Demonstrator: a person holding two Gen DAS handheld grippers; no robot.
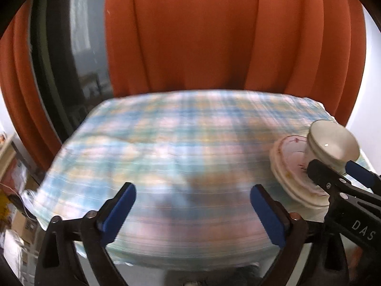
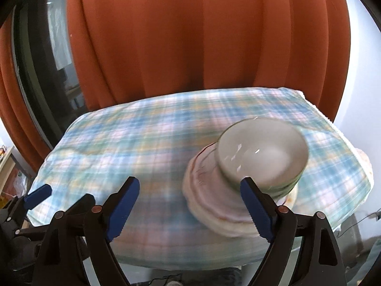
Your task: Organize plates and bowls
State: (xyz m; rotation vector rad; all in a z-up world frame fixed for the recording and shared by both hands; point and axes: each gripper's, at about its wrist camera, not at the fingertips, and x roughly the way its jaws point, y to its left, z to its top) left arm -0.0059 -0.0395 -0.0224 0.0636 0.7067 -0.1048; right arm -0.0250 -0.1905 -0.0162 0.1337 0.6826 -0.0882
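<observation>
Both your left gripper (image 1: 193, 211) and right gripper (image 2: 190, 202) stand wide open and empty. The bowls (image 2: 262, 155) sit nested on the stacked plates (image 2: 214, 205) at the table's (image 2: 119, 143) right side. Brushing this stack could topple it

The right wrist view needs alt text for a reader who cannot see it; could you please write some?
A stack of white bowls sits on stacked plates on a plaid tablecloth. The right tongs stand open and empty before orange curtains.
</observation>
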